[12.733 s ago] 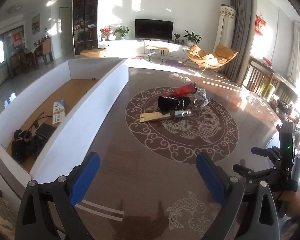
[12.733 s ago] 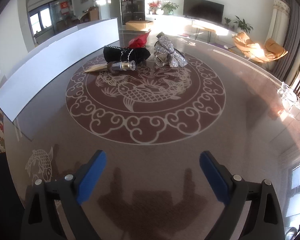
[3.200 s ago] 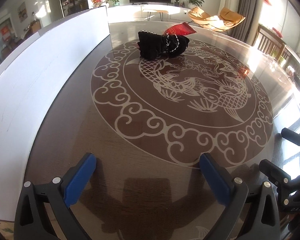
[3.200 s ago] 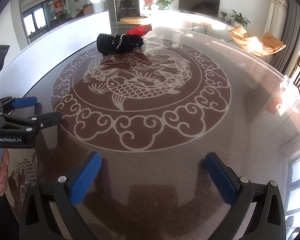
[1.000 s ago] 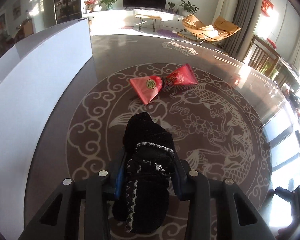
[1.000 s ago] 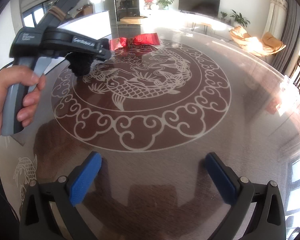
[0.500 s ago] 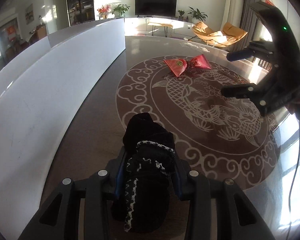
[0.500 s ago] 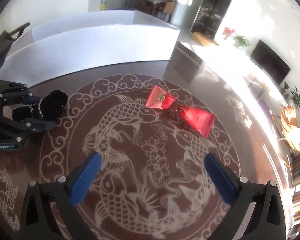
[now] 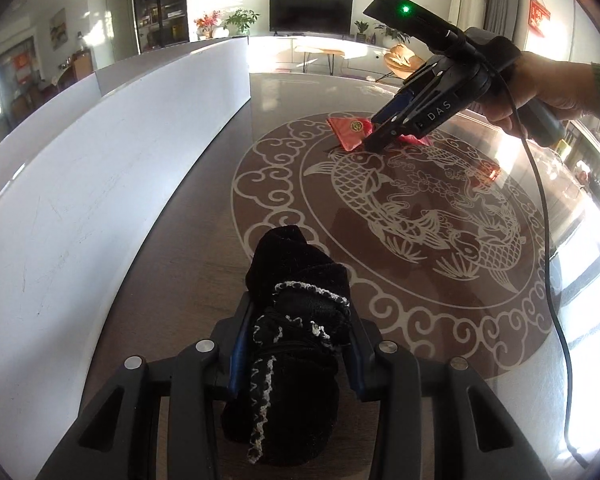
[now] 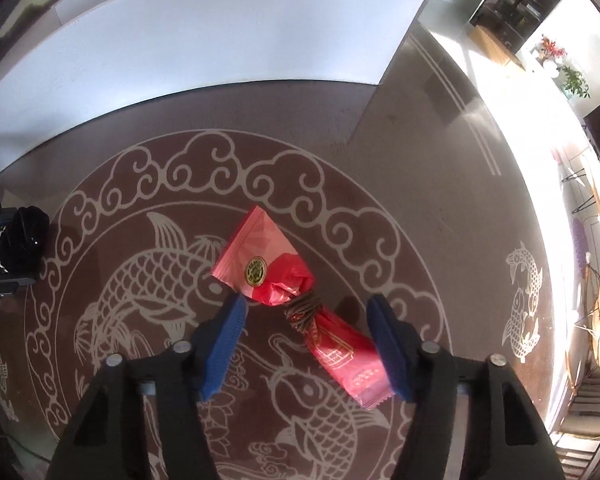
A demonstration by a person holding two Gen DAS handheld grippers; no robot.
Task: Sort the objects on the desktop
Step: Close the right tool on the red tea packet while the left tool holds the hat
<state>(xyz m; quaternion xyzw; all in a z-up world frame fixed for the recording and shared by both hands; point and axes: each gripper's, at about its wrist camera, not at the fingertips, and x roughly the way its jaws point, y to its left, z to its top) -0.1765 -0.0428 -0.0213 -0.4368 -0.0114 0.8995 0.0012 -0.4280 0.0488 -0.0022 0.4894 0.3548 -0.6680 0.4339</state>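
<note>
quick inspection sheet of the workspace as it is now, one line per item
surface: dark glossy table with pale fish and cloud pattern
job's things: black knitted bundle in the left gripper; red wrapped packet, tied at its middle, lying on the table
clutter: nothing seen
grippers: left gripper shut on the bundle; right gripper has just been closing, pads straddle the packet's tied middle, not yet pressing
cables: black cable hangs from the right gripper across the table's edge
surroundings: white box beside the table; living room with television, plants, orange chair

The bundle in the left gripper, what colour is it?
Black bundle with white stitched trim, clearest in the left wrist view.
</note>
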